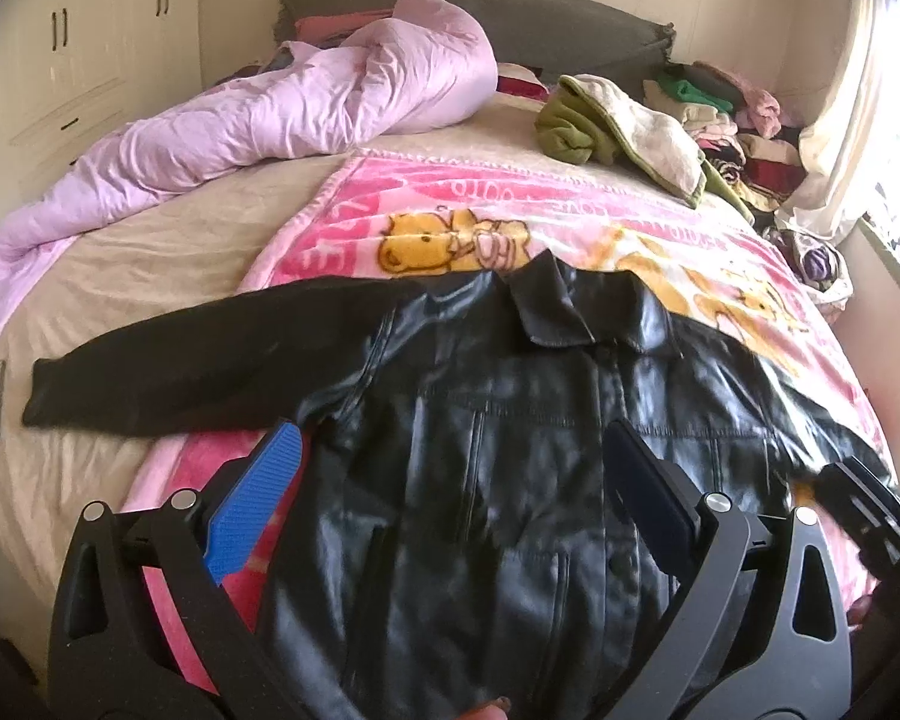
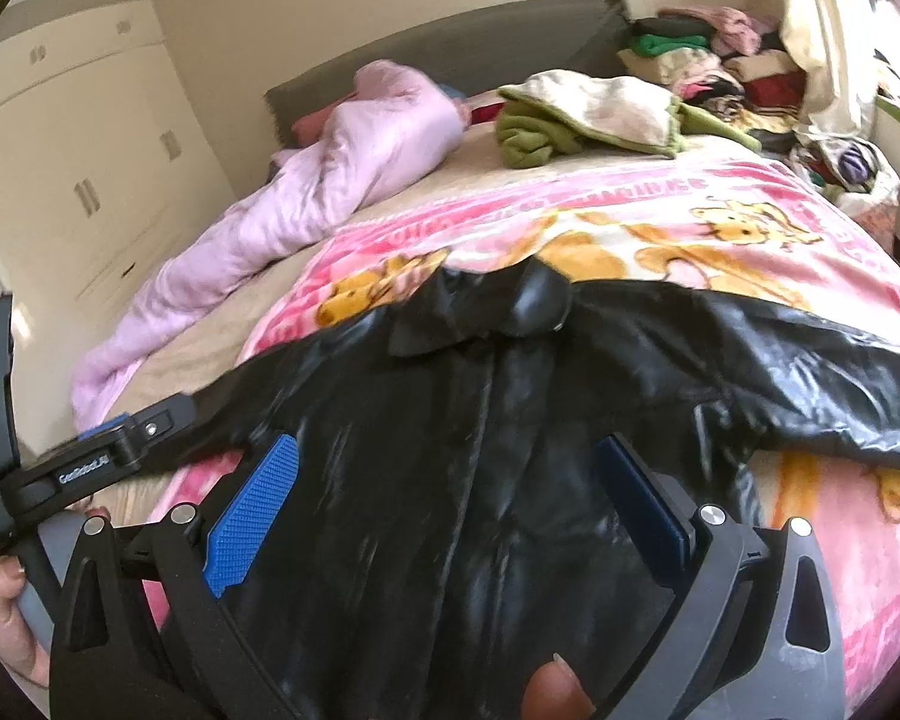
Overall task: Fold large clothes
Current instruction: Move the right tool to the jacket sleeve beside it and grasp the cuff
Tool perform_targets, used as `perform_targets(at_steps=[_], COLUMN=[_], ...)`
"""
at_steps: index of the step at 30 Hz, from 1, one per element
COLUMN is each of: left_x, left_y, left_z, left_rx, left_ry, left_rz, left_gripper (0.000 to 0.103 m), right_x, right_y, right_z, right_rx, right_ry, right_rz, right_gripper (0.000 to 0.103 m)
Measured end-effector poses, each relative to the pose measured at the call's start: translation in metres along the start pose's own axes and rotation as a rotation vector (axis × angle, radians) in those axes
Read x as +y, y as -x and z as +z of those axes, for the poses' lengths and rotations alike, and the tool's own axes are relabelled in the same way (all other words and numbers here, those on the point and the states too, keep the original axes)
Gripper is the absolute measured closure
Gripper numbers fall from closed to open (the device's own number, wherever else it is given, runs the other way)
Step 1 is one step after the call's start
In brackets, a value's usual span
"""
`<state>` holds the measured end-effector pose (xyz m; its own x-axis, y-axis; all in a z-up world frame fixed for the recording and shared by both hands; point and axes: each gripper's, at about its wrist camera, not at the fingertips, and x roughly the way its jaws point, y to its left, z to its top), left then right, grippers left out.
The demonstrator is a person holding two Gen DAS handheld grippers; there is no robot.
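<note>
Bedroom, bed (image 1: 150, 252) with pink cartoon-bear blanket (image 1: 450, 204). Item: black glossy leather jacket (image 1: 510, 450), lower centre of both views, spread front-up, collar away, both sleeves out; no fold made, all folding apparently left. Left gripper (image 1: 444, 498) and right gripper (image 2: 444, 504): fingers wide, empty, over the jacket. Left view alone shows the full left-frame sleeve; right view shows the left gripper lower left.

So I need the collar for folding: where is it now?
The collar lies at the jacket's far edge, centre of both views, on the pink blanket.
</note>
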<state>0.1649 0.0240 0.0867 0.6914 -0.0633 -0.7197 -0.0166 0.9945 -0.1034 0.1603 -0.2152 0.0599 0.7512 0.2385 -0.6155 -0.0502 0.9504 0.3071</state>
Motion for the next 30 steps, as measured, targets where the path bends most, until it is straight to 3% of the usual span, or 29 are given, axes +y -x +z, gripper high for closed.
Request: perform_targets(at_steps=[10,17,30], left_x=[-0.007,-0.035,-0.087], left_y=[-0.047,-0.075,-0.137], left_z=[0.031,0.043,0.046], left_rx=[0.040,0.061,0.129], left_ry=[-0.007,-0.057,-0.079], left_rz=[0.018,0.010,-0.076], left_gripper=[0.009,0.009,0.009], right_x=[-0.072,-0.131,-0.254], right_y=[-0.006,-0.001,0.015], right_z=[0.024,0.030,0.006], right_rx=[-0.052,-0.093,-0.151], right_ry=[-0.165,-0.283,-0.596], right_rz=[-0.113,-0.210,-0.421], right_gripper=[0.004,0.004,0.004])
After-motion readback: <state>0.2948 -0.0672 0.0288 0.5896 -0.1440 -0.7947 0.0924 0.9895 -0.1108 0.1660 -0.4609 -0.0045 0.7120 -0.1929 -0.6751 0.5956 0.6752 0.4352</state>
